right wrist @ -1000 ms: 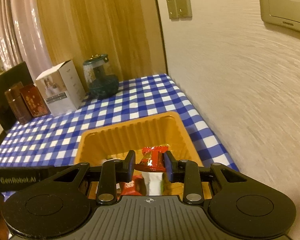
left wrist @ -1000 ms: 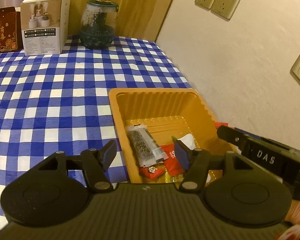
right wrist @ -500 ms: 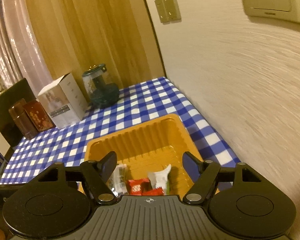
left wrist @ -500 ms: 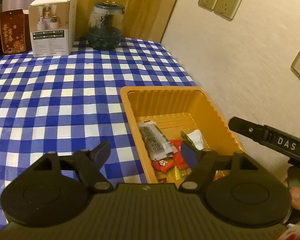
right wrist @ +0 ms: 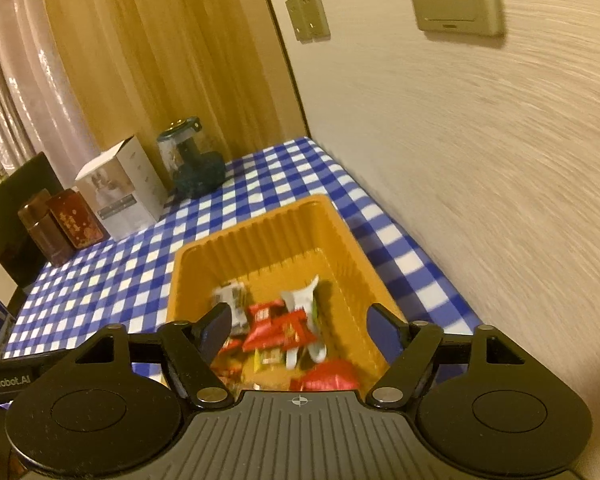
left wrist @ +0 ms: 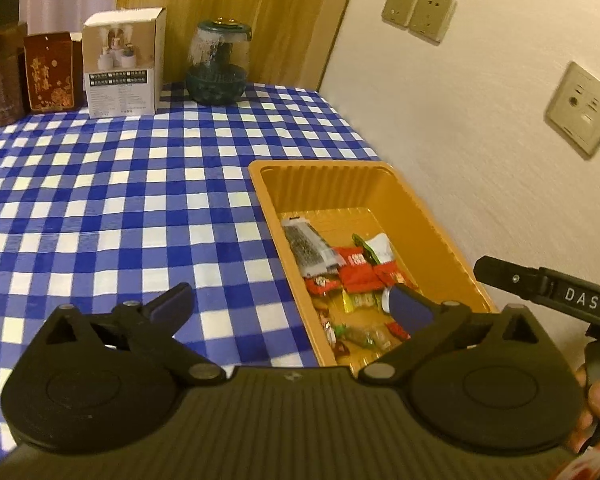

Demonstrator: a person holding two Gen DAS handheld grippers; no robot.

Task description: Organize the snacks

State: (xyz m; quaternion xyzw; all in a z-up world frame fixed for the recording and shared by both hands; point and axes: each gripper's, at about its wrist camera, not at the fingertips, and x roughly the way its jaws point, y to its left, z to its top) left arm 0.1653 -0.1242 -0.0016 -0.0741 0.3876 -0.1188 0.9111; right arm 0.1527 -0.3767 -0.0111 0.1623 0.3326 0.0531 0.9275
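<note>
While jaws open empty, snacks (left wrist: 356, 276) lie in orange tray (left wrist: 384, 188).

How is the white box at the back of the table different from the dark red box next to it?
The white box is wider and taller; the dark red box is narrower and lower. The white box carries a product photo and grey label strips; the red box carries gold characters and ornaments. Both stand upright on the checked tablecloth.

"DAS" is read in white letters on the black right gripper (left wrist: 548, 292) body — left wrist view. "GenRobot.AI" is read on the left gripper (right wrist: 8, 376) arm. Print on the boxes stays illegible.
</note>
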